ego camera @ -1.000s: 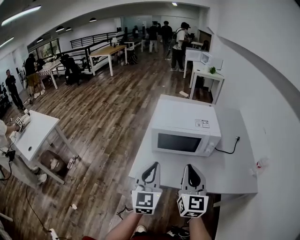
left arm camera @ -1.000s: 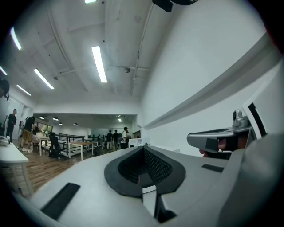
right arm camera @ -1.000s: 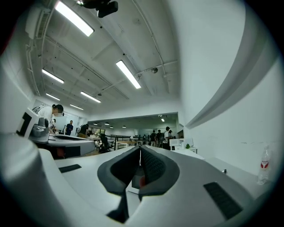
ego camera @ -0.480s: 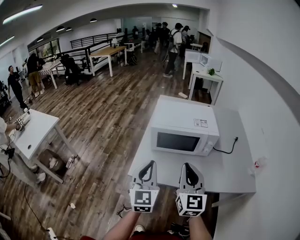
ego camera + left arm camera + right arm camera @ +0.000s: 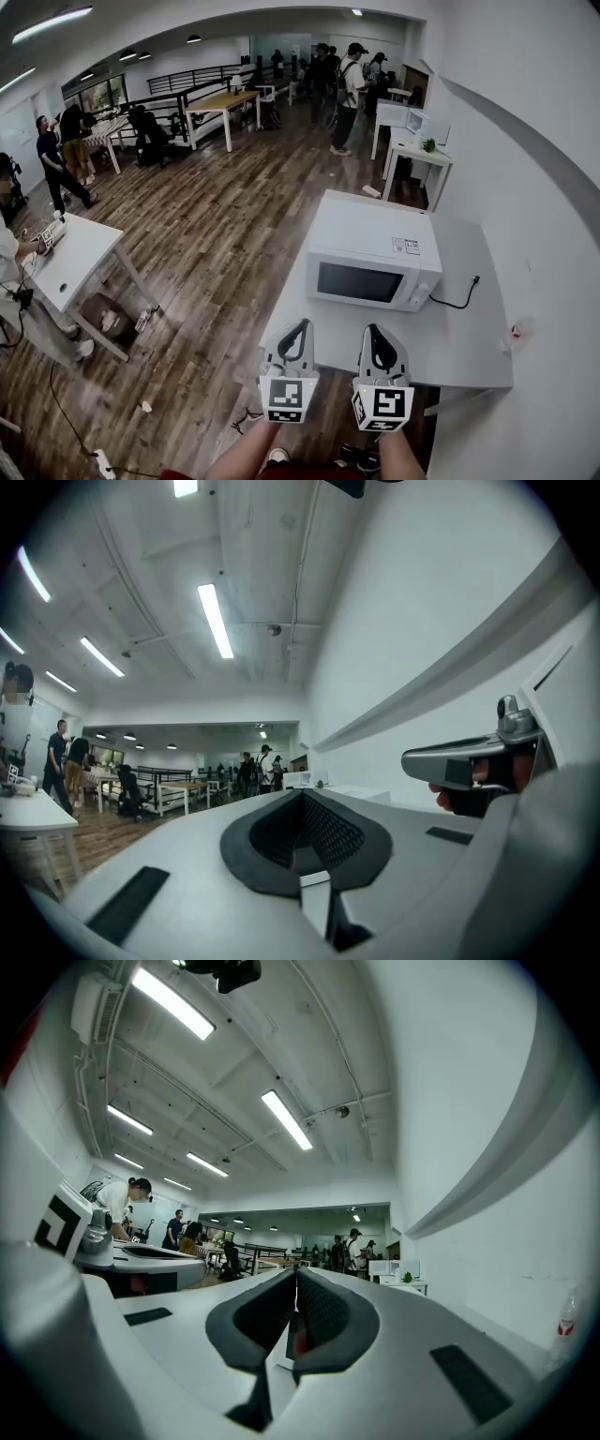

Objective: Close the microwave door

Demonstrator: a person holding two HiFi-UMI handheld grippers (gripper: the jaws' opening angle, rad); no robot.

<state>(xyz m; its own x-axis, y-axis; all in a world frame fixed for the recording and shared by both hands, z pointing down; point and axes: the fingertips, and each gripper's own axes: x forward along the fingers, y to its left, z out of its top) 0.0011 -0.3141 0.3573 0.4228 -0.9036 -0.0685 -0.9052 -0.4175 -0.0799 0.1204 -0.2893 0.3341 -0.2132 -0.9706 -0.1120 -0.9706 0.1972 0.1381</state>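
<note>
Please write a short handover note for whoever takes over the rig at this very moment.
Left gripper: shut, empty, held in front of the microwave and touching nothing.
Right gripper: shut, empty, side by side with the left one.
Things: the microwave stands on the white table with its front towards you. Its cable trails off to the right.
Done: the door already looks flush with the front, so it appears closed.
Left: probably nothing. If you doubt the latch, a gentle push on the door with a shut gripper should settle it.
</note>
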